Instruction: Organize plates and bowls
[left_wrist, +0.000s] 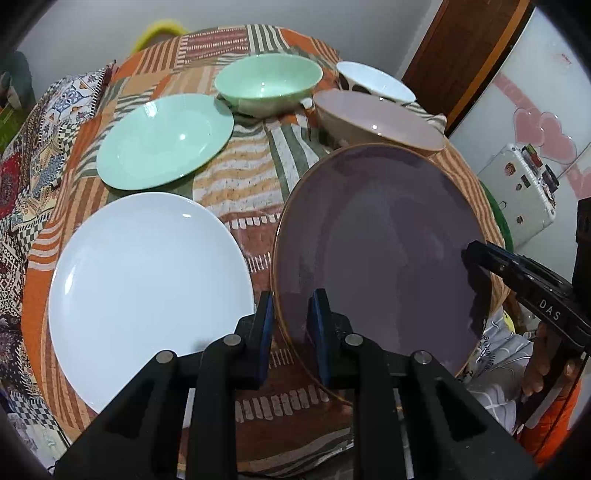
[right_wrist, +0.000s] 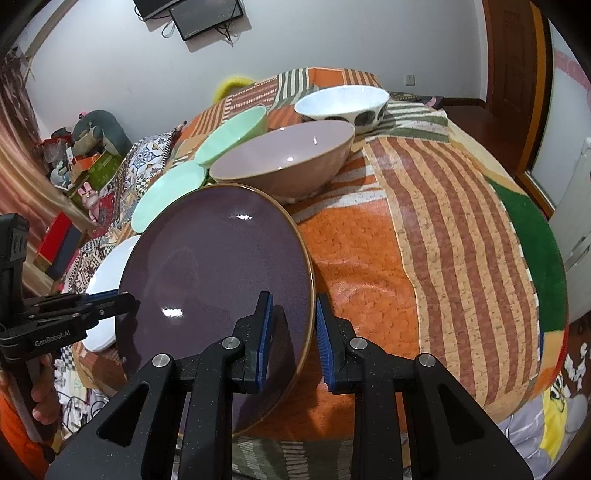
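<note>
A purple plate (left_wrist: 380, 251) (right_wrist: 218, 273) is held tilted above the patterned cloth between both grippers. My left gripper (left_wrist: 291, 314) is shut on its left rim; it shows in the right wrist view (right_wrist: 122, 299). My right gripper (right_wrist: 293, 317) is shut on its right rim; it shows in the left wrist view (left_wrist: 472, 254). A white plate (left_wrist: 147, 280) lies at left, a green plate (left_wrist: 162, 140) beyond it. A green bowl (left_wrist: 267, 83), a pink bowl (left_wrist: 376, 122) (right_wrist: 284, 162) and a white spotted bowl (left_wrist: 373, 81) (right_wrist: 343, 103) stand at the back.
The patterned orange cloth (right_wrist: 443, 229) covers a round table that drops away at the right and front edges. A white cabinet (left_wrist: 521, 192) stands to the right of the table. Clutter and toys (right_wrist: 81, 147) sit at the far left.
</note>
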